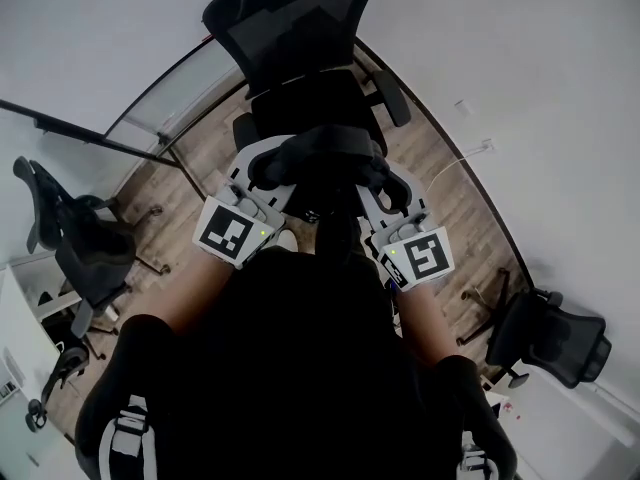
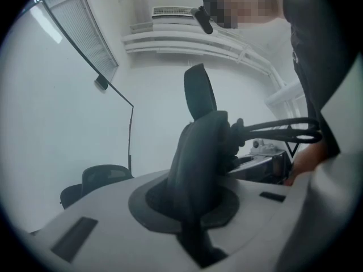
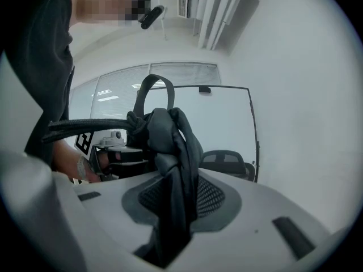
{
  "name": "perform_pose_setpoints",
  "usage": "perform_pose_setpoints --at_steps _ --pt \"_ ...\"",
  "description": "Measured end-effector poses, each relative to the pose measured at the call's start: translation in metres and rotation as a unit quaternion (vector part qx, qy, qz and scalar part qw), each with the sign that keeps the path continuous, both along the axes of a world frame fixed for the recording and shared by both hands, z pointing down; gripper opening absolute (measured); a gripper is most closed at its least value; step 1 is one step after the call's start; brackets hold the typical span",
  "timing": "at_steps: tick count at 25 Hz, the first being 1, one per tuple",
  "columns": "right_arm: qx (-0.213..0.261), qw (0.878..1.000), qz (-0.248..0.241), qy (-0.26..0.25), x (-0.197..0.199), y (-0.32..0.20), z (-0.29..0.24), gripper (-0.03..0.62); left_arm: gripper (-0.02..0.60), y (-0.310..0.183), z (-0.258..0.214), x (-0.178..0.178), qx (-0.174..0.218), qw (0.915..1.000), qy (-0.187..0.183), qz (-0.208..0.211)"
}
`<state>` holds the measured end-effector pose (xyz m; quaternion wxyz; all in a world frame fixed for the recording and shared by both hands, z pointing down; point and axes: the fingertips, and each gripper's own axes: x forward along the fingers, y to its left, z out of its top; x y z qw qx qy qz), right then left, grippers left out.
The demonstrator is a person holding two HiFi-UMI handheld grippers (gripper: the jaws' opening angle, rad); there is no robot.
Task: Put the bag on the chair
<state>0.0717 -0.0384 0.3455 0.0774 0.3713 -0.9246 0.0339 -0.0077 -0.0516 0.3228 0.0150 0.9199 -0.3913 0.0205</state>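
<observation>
A black bag point(image 1: 322, 160) hangs between my two grippers, just in front of a black mesh office chair point(image 1: 298, 30) whose seat point(image 1: 312, 100) lies right behind the bag. My left gripper point(image 1: 268, 176) is shut on a fold of the bag's dark fabric point(image 2: 199, 152). My right gripper point(image 1: 392, 190) is shut on another bunched fold point(image 3: 173, 152), with a strap loop point(image 3: 153, 89) standing up above it. In both gripper views the fabric point(image 2: 195, 208) fills the gap between the jaws point(image 3: 169, 208). The bag's lower part is hidden behind the person's body.
A second black chair point(image 1: 82, 240) stands at the left and a third point(image 1: 556, 336) at the lower right. A glass partition point(image 1: 172, 96) with a dark frame runs behind the target chair. White walls curve round a wood floor point(image 1: 452, 200).
</observation>
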Motion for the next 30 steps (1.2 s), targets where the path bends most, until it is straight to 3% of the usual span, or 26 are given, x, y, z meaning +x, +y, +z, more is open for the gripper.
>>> perform_pose_setpoints --at_steps 14,25,30 --pt "-0.020 0.992 -0.122 -0.007 0.050 -0.165 0.017 0.100 0.040 -0.144 0.014 0.051 -0.022 0.9934 -0.019 -0.111" --pt "-0.058 0.975 -0.212 0.007 0.061 -0.253 0.067 0.099 0.040 -0.222 0.064 0.065 -0.060 0.9758 -0.037 -0.207" --pt "-0.083 0.973 -0.216 0.009 0.055 -0.278 0.102 0.098 0.040 -0.247 0.096 0.060 -0.089 0.9713 -0.033 -0.218"
